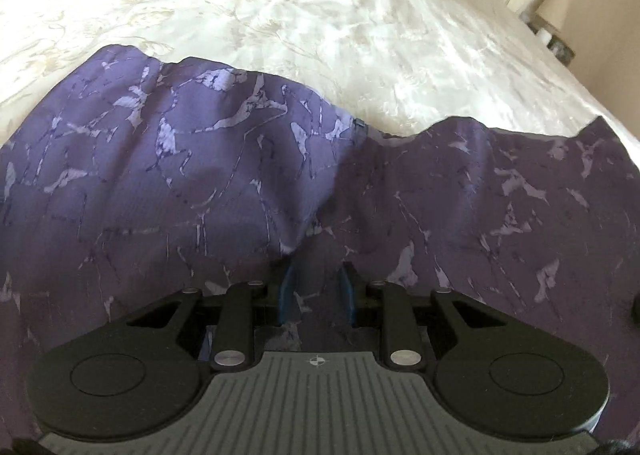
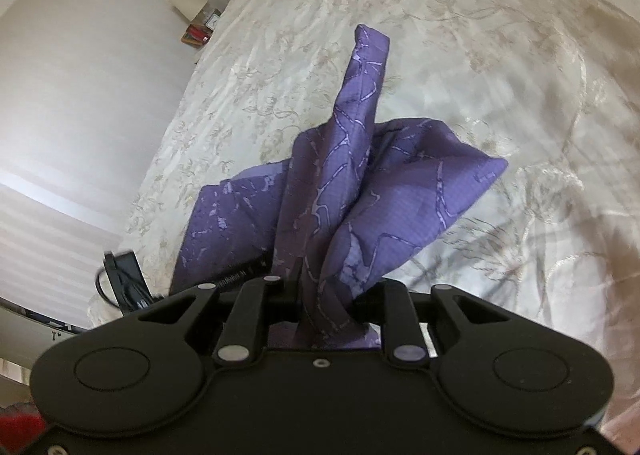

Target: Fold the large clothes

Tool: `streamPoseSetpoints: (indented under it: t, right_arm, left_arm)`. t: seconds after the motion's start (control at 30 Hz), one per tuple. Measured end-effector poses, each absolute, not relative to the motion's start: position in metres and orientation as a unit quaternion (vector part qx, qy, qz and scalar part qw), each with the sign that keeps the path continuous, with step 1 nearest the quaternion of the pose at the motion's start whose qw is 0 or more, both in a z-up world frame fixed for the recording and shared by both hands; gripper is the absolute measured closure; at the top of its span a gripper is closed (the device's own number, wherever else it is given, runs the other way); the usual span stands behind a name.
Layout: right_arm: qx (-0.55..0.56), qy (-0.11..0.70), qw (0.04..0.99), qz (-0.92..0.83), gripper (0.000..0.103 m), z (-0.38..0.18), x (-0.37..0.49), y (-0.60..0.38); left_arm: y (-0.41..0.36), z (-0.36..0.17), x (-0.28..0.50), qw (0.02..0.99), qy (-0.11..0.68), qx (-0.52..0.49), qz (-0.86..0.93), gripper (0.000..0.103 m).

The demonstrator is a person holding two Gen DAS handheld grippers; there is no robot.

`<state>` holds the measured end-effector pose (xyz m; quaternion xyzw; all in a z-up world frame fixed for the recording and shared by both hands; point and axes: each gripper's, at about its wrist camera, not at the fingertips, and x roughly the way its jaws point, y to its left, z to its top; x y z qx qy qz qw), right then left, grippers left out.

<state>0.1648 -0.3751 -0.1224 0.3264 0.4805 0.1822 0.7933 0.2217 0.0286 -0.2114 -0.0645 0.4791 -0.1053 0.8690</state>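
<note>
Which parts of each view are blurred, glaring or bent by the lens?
Left wrist: bedspread glares white, room corner smears, purple garment shadowed near the camera. Right wrist: bedspread streaks at the right edge, wall bows, garment sharp.

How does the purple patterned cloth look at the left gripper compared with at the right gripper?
At the left gripper the purple patterned cloth spreads wide and fairly flat over the cream floral bedspread; at the right gripper it bunches into a narrow standing peak. Left fingers show blue beside the fabric; right fingers are buried in it. Both grippers are shut on the cloth.
</note>
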Motion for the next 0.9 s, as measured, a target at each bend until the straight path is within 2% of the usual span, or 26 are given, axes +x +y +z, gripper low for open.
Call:
streamPoseSetpoints:
  t: [0.2,0.43,0.73,0.9]
  right_arm:
    - [0.332,0.476,0.791,0.195,0.074,-0.093,0.176,-0.353]
    - [0.282,0.482,0.787,0.261,0.074,-0.058,0.2,-0.264]
    - [0.267,0.517,0.768,0.267,0.074,-0.085,0.235,-0.14]
    - [0.249,0.539,0.767,0.243,0.074,-0.106,0.241,-0.096]
  left_arm:
    - [0.047,-0.208,0.166,0.869,0.461,-0.133,-0.117,0.078]
    - [0.087,-0.217,0.115,0.848,0.471,-0.192,-0.147,0.078]
    - [0.14,-0.214,0.116,0.806,0.507,-0.235,-0.195,0.077]
    - [0.172,-0.203,0.106,0.802,0.521,-0.195,-0.22,0.077]
